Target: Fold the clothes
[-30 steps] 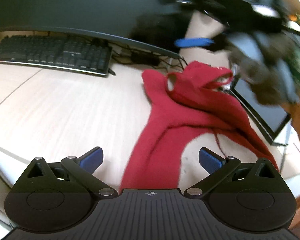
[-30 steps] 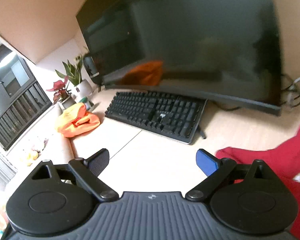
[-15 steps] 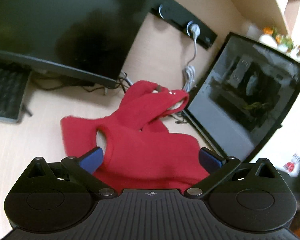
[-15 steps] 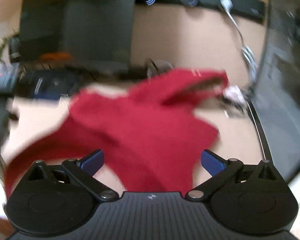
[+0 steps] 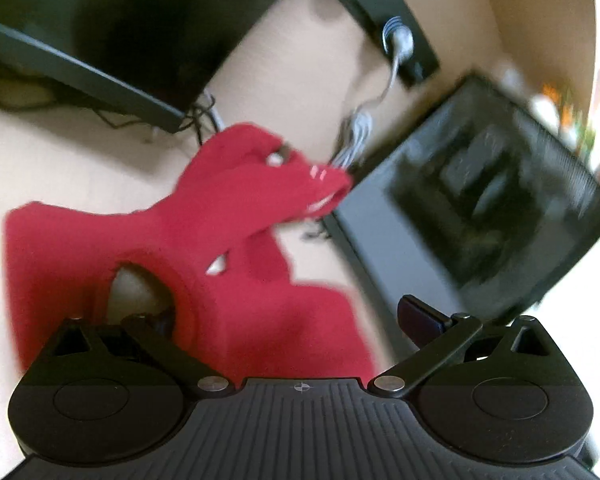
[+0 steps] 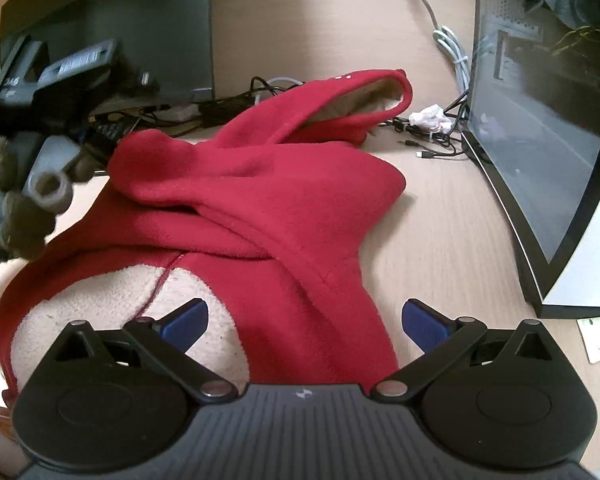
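A red fleece hoodie (image 6: 260, 200) lies crumpled on the pale wooden tabletop (image 6: 452, 216), its cream lining turned out at about 8 o'clock in the right wrist view and its hood opening raised toward 12 o'clock. At 9 o'clock in that view a gloved hand (image 6: 18, 200) grips the other tool, beside a dark monitor (image 6: 112, 28). The right claw (image 6: 304, 320) stands wide apart just above the hoodie, gripping nothing; its left blue pad is over the cream lining, its right one over bare tabletop. Tangled cables (image 6: 424, 132) lie at 1 o'clock, and a glass-sided computer case (image 6: 548, 120) stands at 3 o'clock.

The left wrist view is blurred. The left claw (image 5: 288, 316) is likewise spread open over the hoodie (image 5: 228, 240), clamped on nothing.
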`<control>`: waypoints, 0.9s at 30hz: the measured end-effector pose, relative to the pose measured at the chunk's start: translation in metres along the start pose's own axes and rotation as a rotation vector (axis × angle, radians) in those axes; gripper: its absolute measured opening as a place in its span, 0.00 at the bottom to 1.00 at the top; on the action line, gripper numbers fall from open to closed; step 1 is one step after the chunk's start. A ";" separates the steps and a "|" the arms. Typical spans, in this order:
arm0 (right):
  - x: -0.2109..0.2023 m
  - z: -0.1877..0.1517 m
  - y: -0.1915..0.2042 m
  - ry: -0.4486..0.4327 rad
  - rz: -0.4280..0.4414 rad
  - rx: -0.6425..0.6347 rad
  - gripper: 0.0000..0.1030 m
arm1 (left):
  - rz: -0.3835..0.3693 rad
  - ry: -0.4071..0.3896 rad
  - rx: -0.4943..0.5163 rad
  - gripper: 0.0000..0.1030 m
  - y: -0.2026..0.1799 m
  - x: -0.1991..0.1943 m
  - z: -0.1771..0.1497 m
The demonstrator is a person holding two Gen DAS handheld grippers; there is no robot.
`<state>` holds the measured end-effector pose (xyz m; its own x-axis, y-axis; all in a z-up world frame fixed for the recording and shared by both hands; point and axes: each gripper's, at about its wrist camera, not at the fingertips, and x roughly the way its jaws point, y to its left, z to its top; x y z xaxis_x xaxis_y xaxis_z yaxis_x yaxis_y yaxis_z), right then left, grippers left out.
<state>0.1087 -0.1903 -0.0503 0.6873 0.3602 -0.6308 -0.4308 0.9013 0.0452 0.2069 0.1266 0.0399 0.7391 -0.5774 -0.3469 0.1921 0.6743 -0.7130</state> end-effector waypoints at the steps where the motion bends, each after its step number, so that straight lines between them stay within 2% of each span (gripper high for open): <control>1: 0.000 0.000 0.000 0.001 -0.001 0.000 1.00 | -0.022 -0.031 -0.040 1.00 0.003 -0.002 0.006; 2: 0.001 0.001 0.000 0.001 -0.003 0.000 1.00 | 0.009 -0.107 -0.051 1.00 0.003 -0.013 0.015; 5: 0.001 0.001 0.000 0.002 -0.003 0.004 1.00 | 0.172 -0.335 -0.020 1.00 0.004 -0.054 0.041; 7: 0.002 0.002 0.000 0.004 -0.008 -0.002 1.00 | 0.246 -0.366 0.005 1.00 0.010 -0.076 0.053; 11: 0.002 0.009 0.001 -0.022 -0.048 -0.050 1.00 | 0.352 -0.305 0.094 1.00 0.011 -0.095 0.044; 13: 0.003 0.017 0.001 -0.033 -0.082 -0.083 1.00 | 0.374 -0.231 0.184 1.00 0.003 -0.090 0.028; 15: 0.006 0.024 0.002 -0.037 -0.108 -0.126 1.00 | 0.380 -0.162 0.287 1.00 -0.009 -0.081 0.013; 17: 0.007 0.028 0.006 -0.046 -0.134 -0.180 1.00 | 0.329 -0.085 0.338 1.00 -0.017 -0.071 -0.001; 19: 0.006 0.028 0.009 -0.055 -0.142 -0.203 1.00 | 0.250 -0.044 0.287 1.00 -0.016 -0.066 -0.007; 24: 0.008 0.017 0.016 -0.025 -0.094 -0.166 1.00 | 0.310 -0.070 0.170 0.98 -0.012 -0.033 -0.002; 26: 0.008 0.010 0.021 -0.008 -0.077 -0.166 1.00 | 0.323 -0.068 0.156 0.89 -0.013 -0.017 0.003; 27: 0.008 0.006 0.023 0.000 -0.068 -0.167 1.00 | 0.349 -0.053 0.173 0.70 -0.014 -0.009 0.004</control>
<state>0.1077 -0.1652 -0.0491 0.7179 0.3000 -0.6281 -0.4747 0.8710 -0.1265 0.2002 0.1241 0.0555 0.8106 -0.2778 -0.5156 0.0258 0.8964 -0.4425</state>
